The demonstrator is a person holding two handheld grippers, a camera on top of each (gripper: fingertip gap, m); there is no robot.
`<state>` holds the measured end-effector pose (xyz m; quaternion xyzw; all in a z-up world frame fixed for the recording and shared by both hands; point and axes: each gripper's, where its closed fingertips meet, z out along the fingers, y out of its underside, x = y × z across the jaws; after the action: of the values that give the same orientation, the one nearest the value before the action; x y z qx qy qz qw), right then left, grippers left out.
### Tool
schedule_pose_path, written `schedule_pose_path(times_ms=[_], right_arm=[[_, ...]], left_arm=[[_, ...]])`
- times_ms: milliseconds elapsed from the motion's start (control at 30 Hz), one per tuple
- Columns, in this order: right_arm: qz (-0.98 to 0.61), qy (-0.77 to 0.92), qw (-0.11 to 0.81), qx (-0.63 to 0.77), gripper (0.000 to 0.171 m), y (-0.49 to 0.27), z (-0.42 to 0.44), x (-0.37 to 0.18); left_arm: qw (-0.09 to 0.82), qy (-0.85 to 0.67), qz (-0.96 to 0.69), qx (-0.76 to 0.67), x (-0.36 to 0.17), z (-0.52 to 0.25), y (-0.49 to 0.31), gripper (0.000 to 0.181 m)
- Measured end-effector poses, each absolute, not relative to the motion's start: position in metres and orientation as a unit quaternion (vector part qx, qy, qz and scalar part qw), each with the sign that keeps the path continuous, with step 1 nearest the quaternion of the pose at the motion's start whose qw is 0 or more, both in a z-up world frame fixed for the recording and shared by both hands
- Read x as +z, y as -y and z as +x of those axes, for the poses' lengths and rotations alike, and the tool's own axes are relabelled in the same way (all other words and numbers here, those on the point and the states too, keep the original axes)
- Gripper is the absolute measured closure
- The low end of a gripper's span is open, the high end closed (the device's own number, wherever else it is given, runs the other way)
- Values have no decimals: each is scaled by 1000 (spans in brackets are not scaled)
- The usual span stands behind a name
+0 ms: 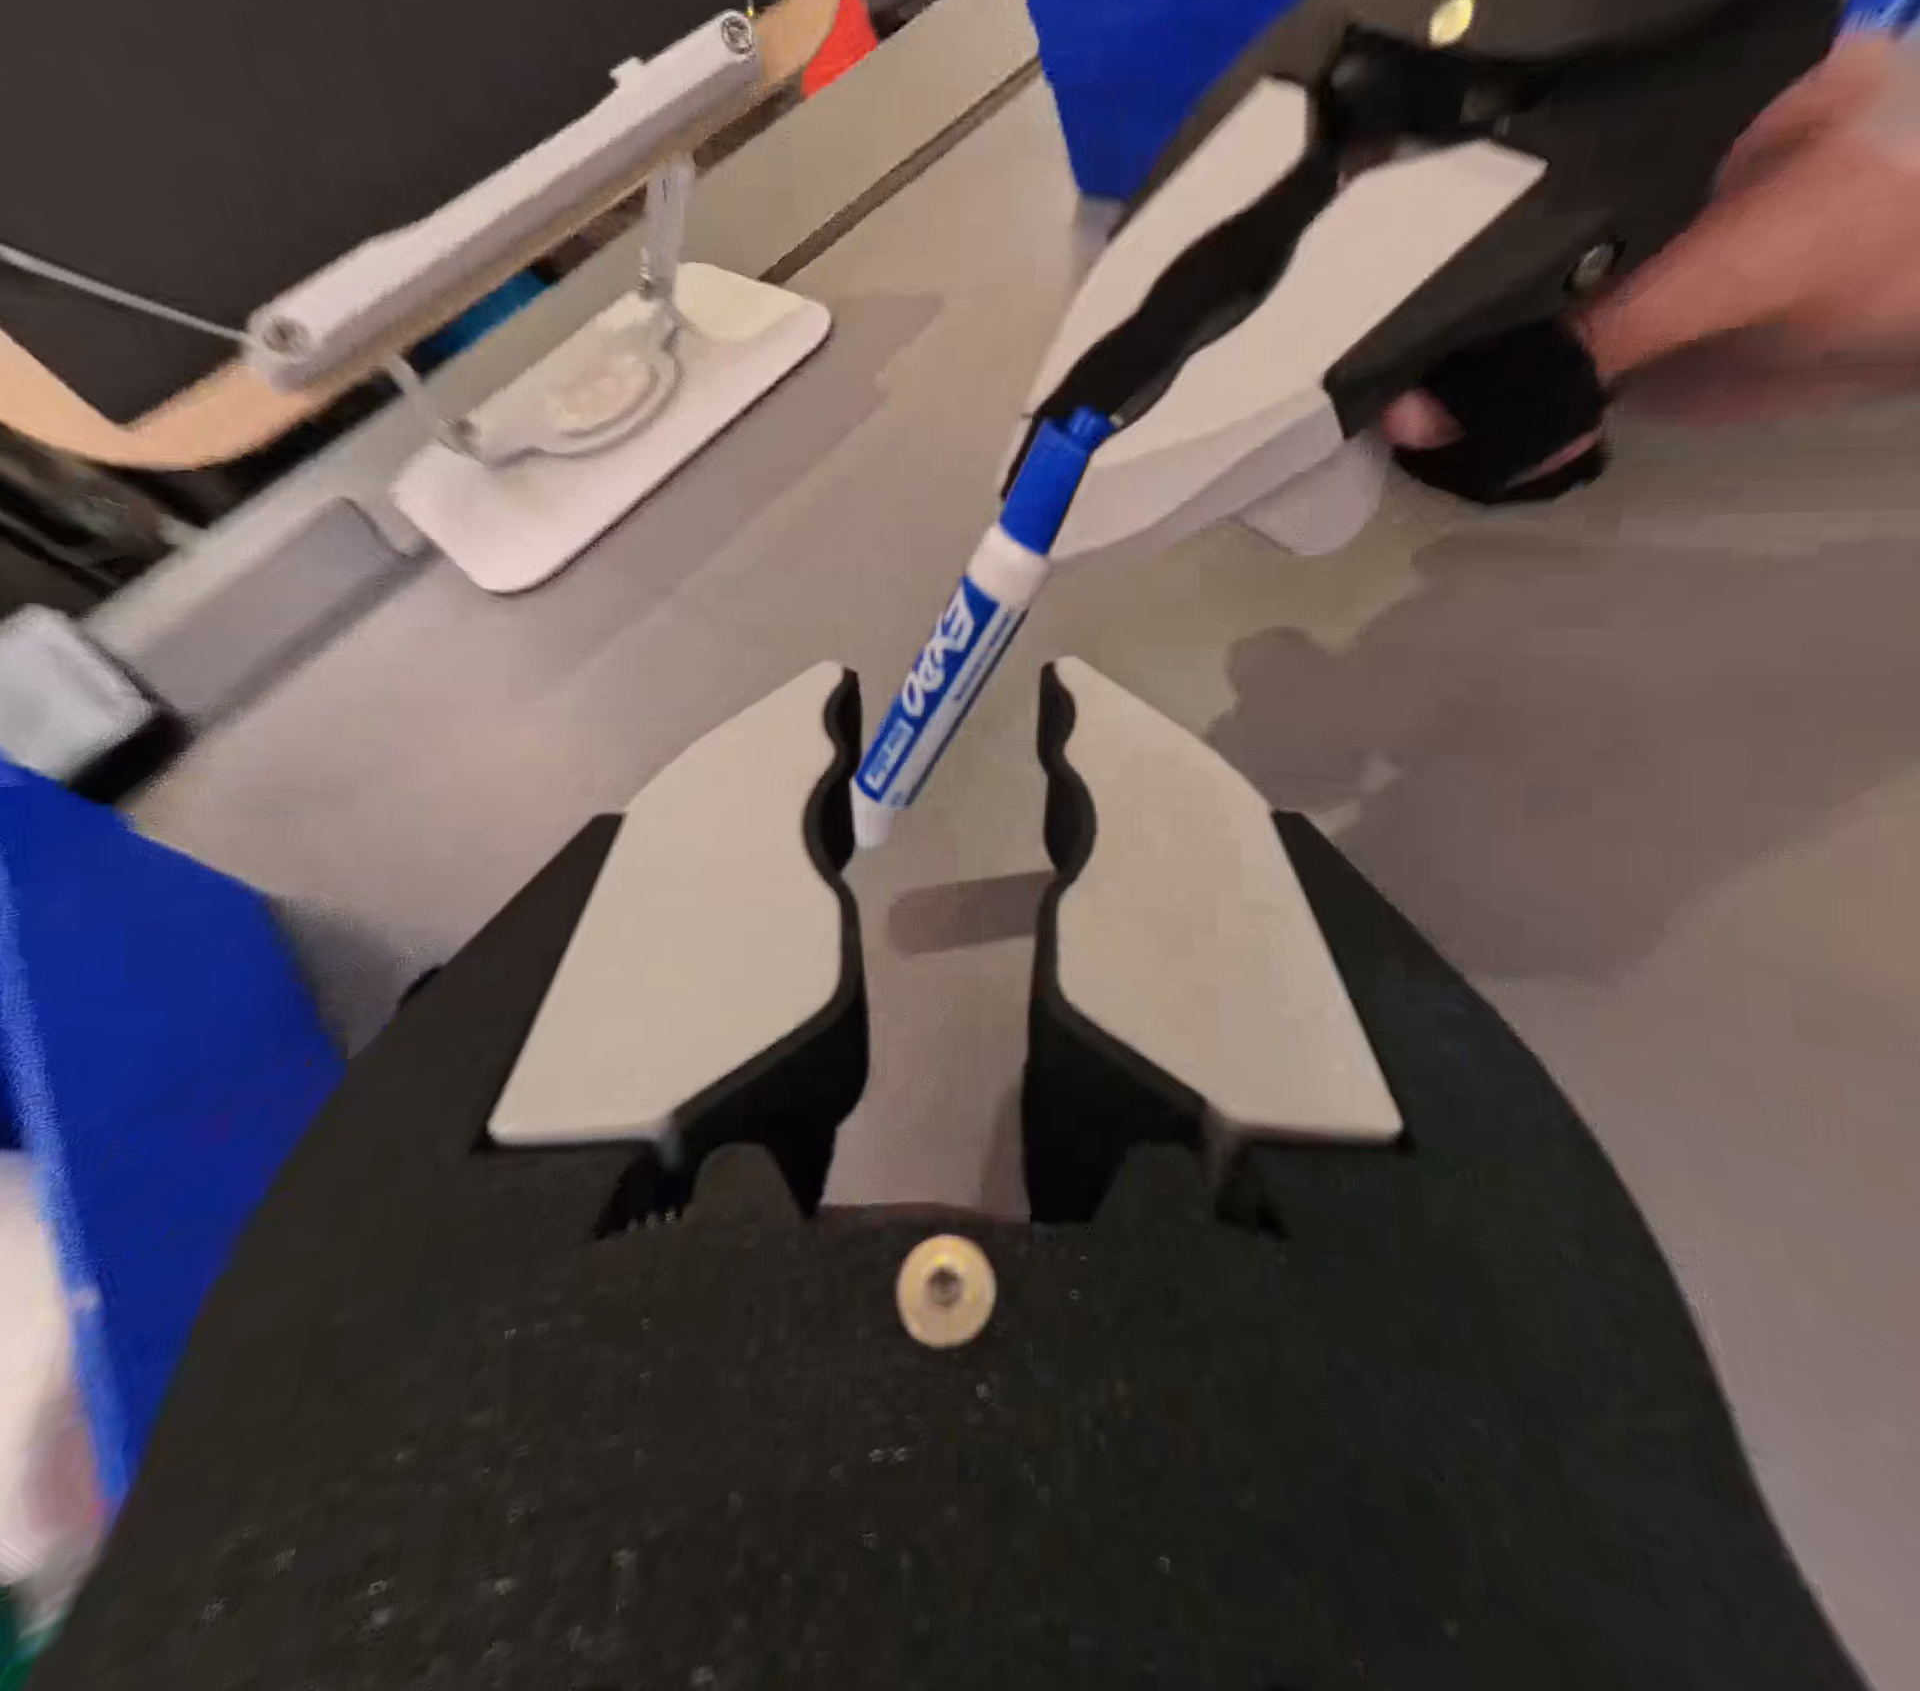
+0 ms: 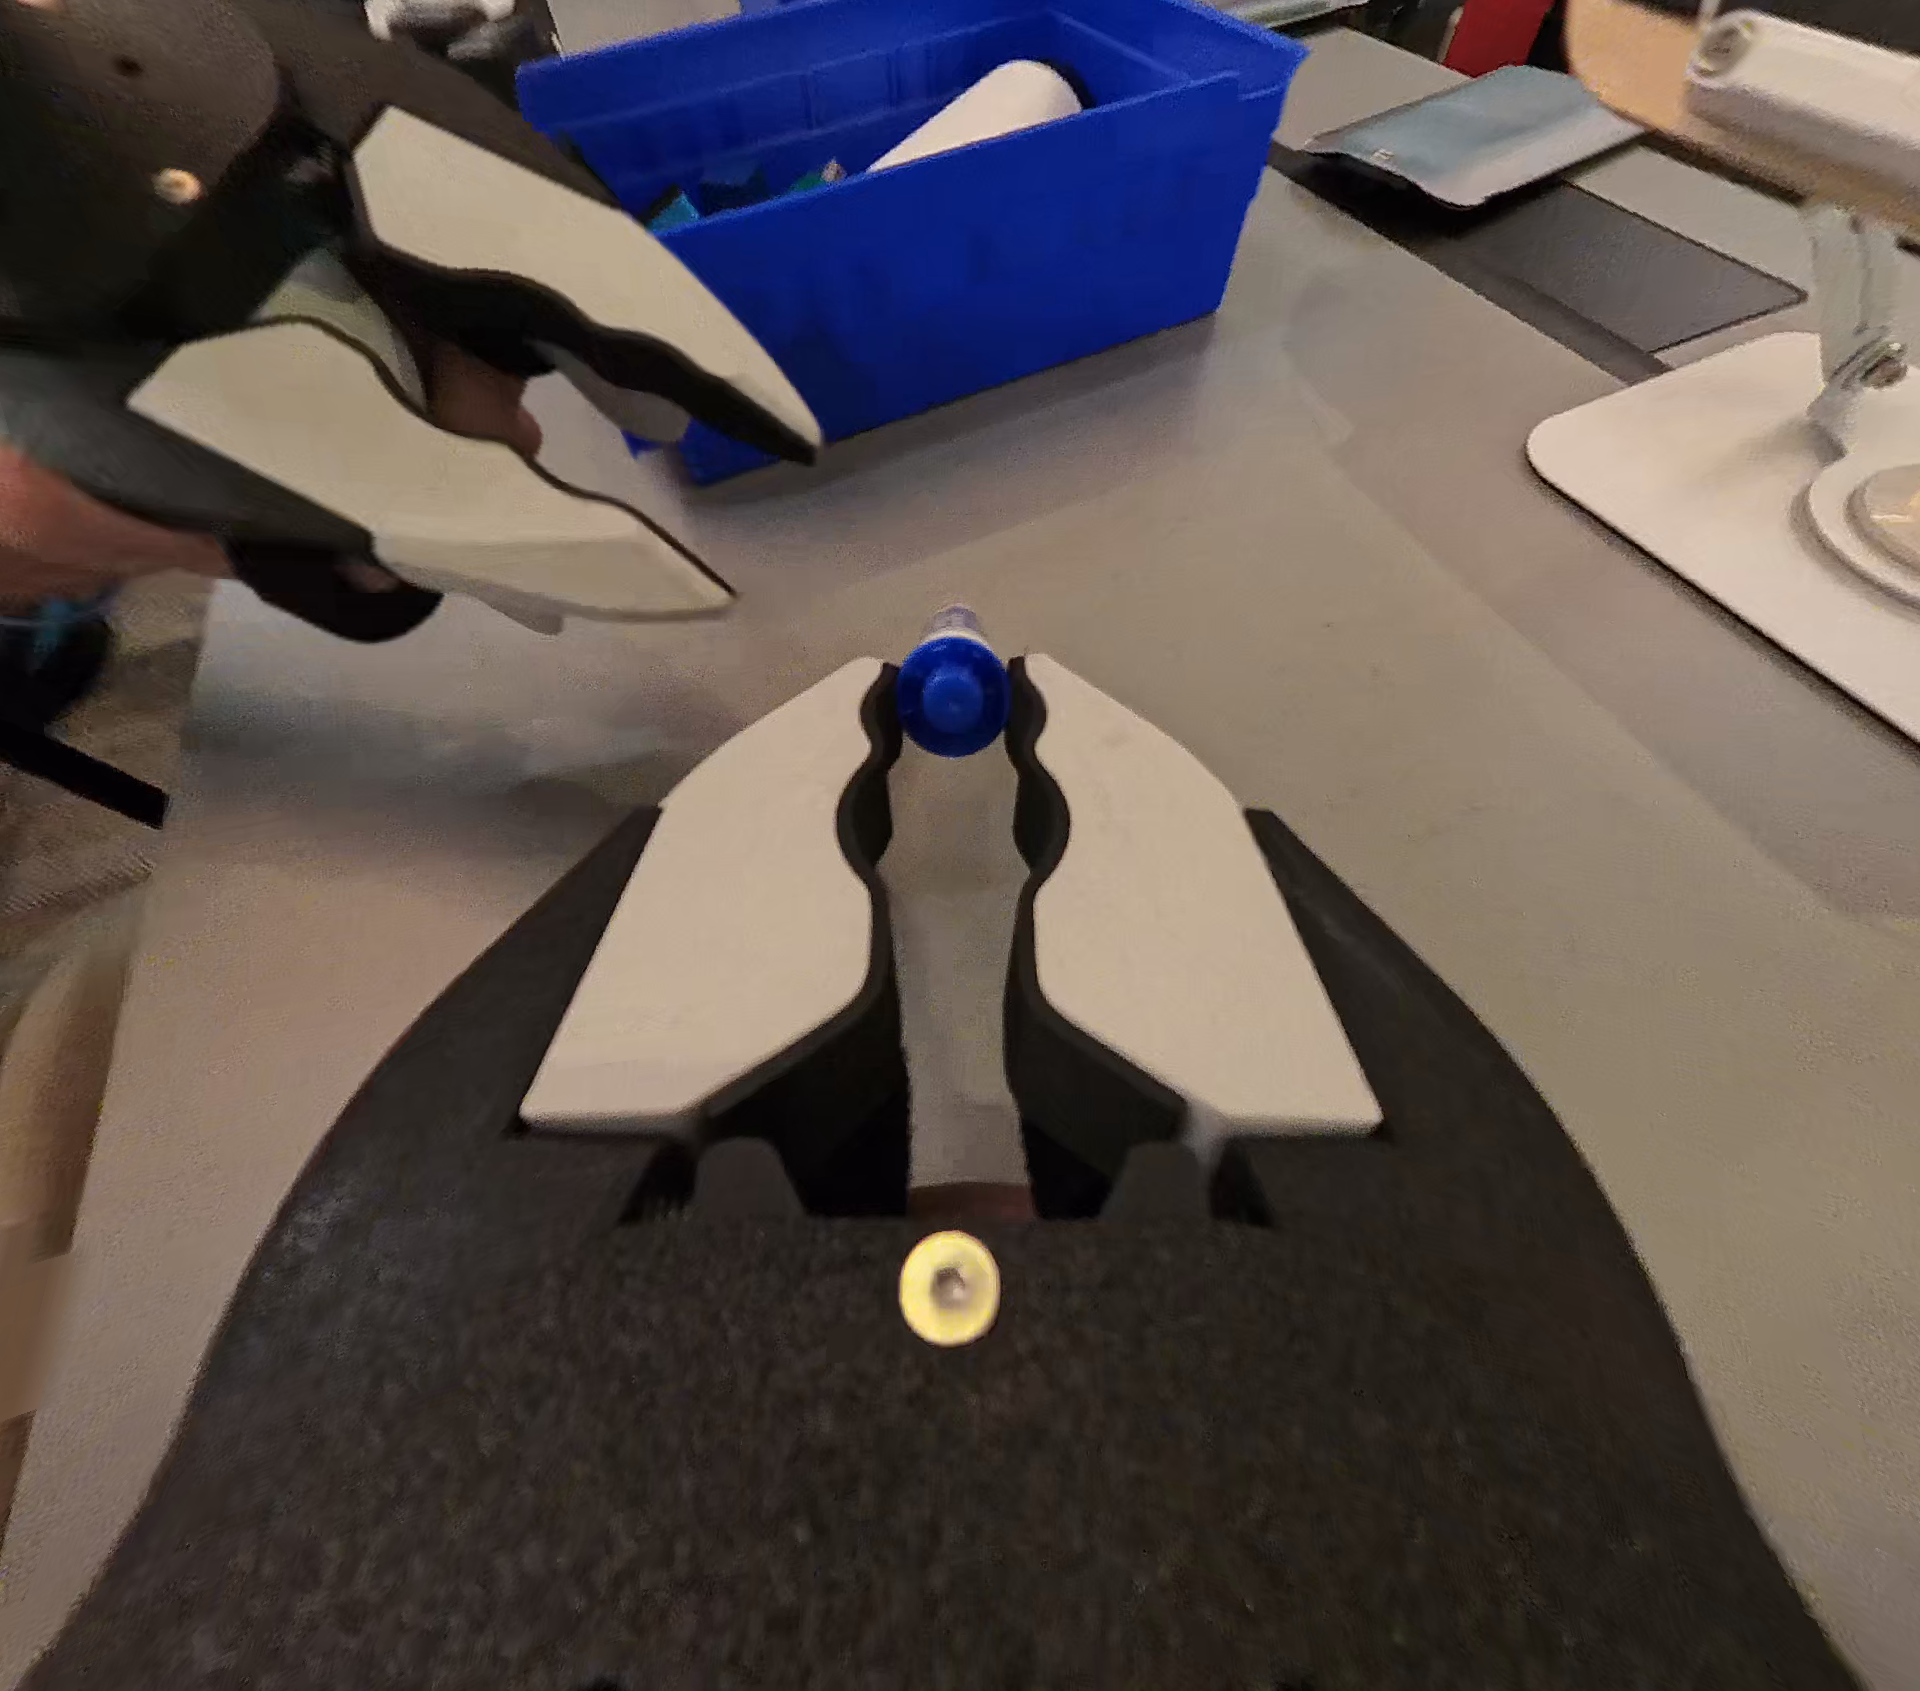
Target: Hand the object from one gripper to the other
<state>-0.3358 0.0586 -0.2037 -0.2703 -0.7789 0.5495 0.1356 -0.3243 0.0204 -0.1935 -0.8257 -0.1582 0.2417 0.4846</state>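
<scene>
A: Marker (image 1: 961, 654), blue cap uppermost, hangs tilted above the grey table (image 1: 1558, 810). Your right claw (image 1: 1070, 420) is clenched on the cap end alone, and the white tail dips between the parted fingers of your left claw (image 1: 948, 768), which grasps nothing.

B: From your right wrist camera, the cap (image 2: 951, 699) sits pinched at the very fingertips (image 2: 1039, 685), while the left claw (image 2: 774, 519) shows spread at upper left, in front of a blue bin (image 2: 935, 270).

A: What could go wrong from here?

B: Your hold is shallow, on a smooth round cap. I judge that a nudge from the left finger (image 1: 831, 737), which the tail looks nearly to touch, could swing the barrel or pull it out of the cap. Let go before your left claw clamps, and it drops to the table and rolls.

A: Any writing?

B: The barrel carries a blue-and-white label with large lettering and a small printed panel near the tail; I won't repeat the wording.
</scene>
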Motion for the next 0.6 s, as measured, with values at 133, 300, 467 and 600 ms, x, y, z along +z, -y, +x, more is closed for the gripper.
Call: schedule_pose_path(times_ms=[133,300,467,600], right_arm=[[-265,690,25,674,152,-75,-328,-168],[-266,547,-102,787,152,-91,-322,-131],[-259,511,-166,803,152,-74,-315,-130],[-258,508,-188,800,152,-58,-310,-135]], left_arm=[[575,221,-784,70,-186,-325,-15,145],[697,249,-663,-114,-153,-317,-14,134],[723,237,-628,-159,-142,-305,-21,130],[724,228,-628,-172,-140,-299,-25,143]])
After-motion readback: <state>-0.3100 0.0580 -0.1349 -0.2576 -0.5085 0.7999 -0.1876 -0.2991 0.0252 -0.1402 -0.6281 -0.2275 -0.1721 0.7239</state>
